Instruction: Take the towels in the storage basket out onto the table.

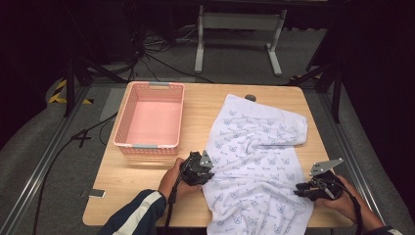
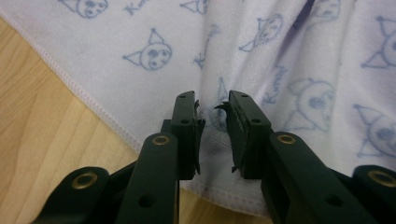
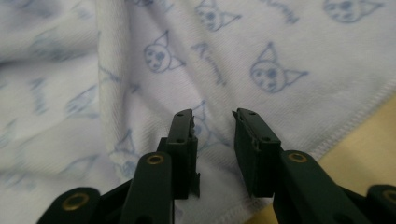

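Towel point(image 1: 257, 156), white with a pale blue cat-face print, lies rumpled over the right half of the wooden tabletop point(image 1: 147, 181), its near end hanging over the front edge at about six o'clock and its far end reaching toward twelve, where a fold bunches out to the right. Left claw point(image 1: 211, 172) sits at the towel's left hem, at roughly seven o'clock of the cloth, held in the person's left hand point(image 1: 171, 182) with a dark striped sleeve point(image 1: 139, 215) behind it. Seen from the left gripper view, left claw point(image 2: 215, 133) has its jaws narrowed around a raised pinch of fabric just inside the stitched hem, a small gap remaining at each pad, so the cloth stands between them without being pressed. Right claw point(image 1: 299, 190) rests at the towel's right edge, near four o'clock of the cloth. Through the right gripper view, right claw point(image 3: 214, 140) stands apart over flat towel point(image 3: 243, 60) beside the hem, cloth between the jaws, pads not clamping. Pink plastic basket point(image 1: 122, 128) stands at ten o'clock on the tabletop, well apart from the towel.
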A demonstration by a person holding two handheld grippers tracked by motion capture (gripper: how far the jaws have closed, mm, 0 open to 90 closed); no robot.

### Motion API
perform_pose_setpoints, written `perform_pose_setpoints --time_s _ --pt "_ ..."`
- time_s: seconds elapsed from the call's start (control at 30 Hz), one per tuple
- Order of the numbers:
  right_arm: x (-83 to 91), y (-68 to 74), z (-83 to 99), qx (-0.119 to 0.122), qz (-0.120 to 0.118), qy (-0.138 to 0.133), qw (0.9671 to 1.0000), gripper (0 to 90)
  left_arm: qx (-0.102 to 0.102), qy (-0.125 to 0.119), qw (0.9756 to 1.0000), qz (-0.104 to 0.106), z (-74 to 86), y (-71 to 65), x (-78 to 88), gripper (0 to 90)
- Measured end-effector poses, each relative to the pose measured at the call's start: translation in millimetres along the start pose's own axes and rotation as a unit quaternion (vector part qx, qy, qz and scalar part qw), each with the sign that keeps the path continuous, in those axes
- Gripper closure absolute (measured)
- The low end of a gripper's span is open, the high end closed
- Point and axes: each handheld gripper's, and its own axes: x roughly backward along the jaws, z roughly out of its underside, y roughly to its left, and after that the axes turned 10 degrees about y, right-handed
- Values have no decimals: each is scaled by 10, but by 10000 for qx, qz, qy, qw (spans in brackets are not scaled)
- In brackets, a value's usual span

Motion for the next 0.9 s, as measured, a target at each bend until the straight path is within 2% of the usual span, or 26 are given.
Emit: perform_pose_setpoints --time_s 0.07,0.13,0.17,0.2,0.23,0.27,0.3,0.33,0.37,0.4,0.43,0.47,0.5,0.53,0.57,0.6,0.67,0.7,0.8,0.9 --pt "43 89 29 123 -157 192 9996 690 -59 21 10000 9 25 -30 17 735" --pt "69 107 28 208 -162 148 9995 689 -91 11 10000 -11 32 -49 24 732" --pt "125 96 -16 207 97 -117 9997 605 -142 -13 9999 -65 32 -51 27 681" --pt "151 61 -56 123 471 -402 9980 585 20 -154 9999 -25 25 -50 10 636" --pt "151 61 -56 123 471 -402 9980 585 20 -154 9999 -25 25 -50 10 590" --pt "169 -64 -139 -143 982 -782 9920 611 59 -214 9997 35 11 -46 -1 600" --pt "169 -64 -139 -143 982 -782 9920 611 24 -249 9996 97 -6 -52 -11 600" --pt "154 -133 -182 -155 1153 -907 9891 611 -24 -265 9996 91 -31 -67 -29 593" --pt "123 -225 -240 -266 1326 -998 9858 638 -67 -281 9996 70 -52 -80 -49 581" --pt "60 -337 -322 -250 1550 -1029 9822 670 -155 -222 9996 118 -82 -91 -85 573" --pt "60 -337 -322 -250 1550 -1029 9822 670 -155 -222 9996 118 -82 -91 -85 571" --pt "-36 -495 -390 -477 1524 -1098 9811 686 -134 -237 9995 167 -93 -85 -94 574" --pt "-36 -495 -390 -477 1524 -1098 9811 686 -142 -238 9994 188 -99 -76 -98 574" --pt "-72 -531 -404 -473 1485 -1066 9820 685 -142 -274 9992 236 -99 -66 -104 574" --pt "-124 -569 -415 -454 1549 -989 9819 687 -152 -247 9992 275 -95 -60 -99 574" --pt "-177 -605 -403 -547 1446 -884 9840 700 -172 -256 9991 302 -88 -63 -98 564" --pt "-165 -609 -352 -599 1386 -930 9841 699 -181 -276 9991 284 -86 -69 -99 565" --pt "-140 -600 -324 -638 1421 -842 9842 699 -160 -221 9992 300 -83 -85 -90 565" --pt "-78 -554 -201 -744 1417 -688 9847 702 -189 -298 9988 350 -63 -106 -90 564" --pt "-39 -501 -118 -809 1375 -594 9854 702 -210 -264 9985 425 -54 -131 -80 564"
